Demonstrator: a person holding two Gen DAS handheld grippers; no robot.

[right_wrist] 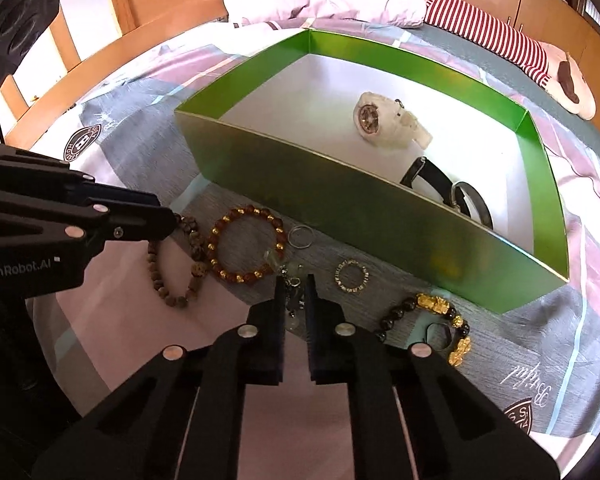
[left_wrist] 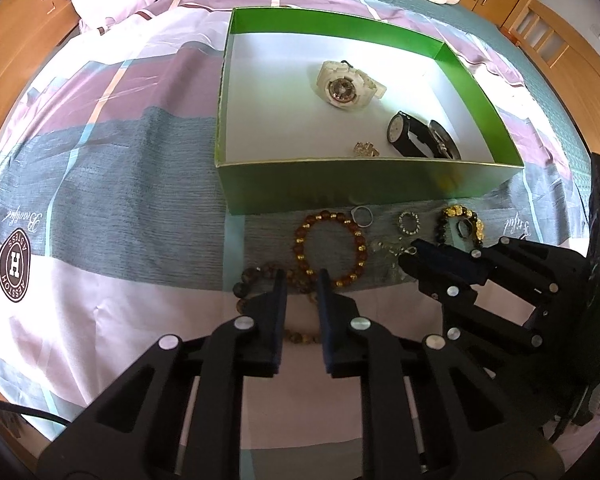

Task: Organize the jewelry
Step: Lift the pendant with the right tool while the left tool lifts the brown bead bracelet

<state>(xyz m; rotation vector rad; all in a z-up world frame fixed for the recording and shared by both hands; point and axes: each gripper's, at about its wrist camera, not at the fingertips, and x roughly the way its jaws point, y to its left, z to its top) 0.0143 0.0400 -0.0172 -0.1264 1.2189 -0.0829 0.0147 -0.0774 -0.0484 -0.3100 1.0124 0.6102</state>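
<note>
1. Green box [left_wrist: 340,188], open-topped, white floor, set on the bed [left_wrist: 140,168]. Already inside: white watch [left_wrist: 342,86], black watch [left_wrist: 406,134], a second dark watch or bangle beside it, small gold piece [left_wrist: 366,149] near the front wall.
2. Loose pieces in a row on the bedspread just in front of the box: amber-and-gold bead bracelet [right_wrist: 244,244], dark wooden bead strand [right_wrist: 176,272], thin plain ring [right_wrist: 301,237], small stone-set ring [right_wrist: 352,276], black bead bracelet with gold charms [right_wrist: 432,318], clear crystal chain with metal clasp [right_wrist: 294,300].
3. Left claw [left_wrist: 302,280]: nearly together, tips down at the wooden strand where it meets the amber bracelet; whether pressed on a bead, cannot tell.
4. Right claw [right_wrist: 293,286]: nearly shut around the crystal chain, clasp and links between the tips; looks clamped on it, chain not lifted off the bed.
5. Handling, judged: chain light, limp, slippery, likely to dangle and slide through a loose pinch; best taken at the metal clasp.
6. Handling, judged: bead bracelets elastic and rolling; pinch across one bead or the cord, not the whole loop. Rings small and flat on soft cloth, hardest to pick up.
7. Risk, judged: neighbouring pieces close enough to snag and drag along.
</note>
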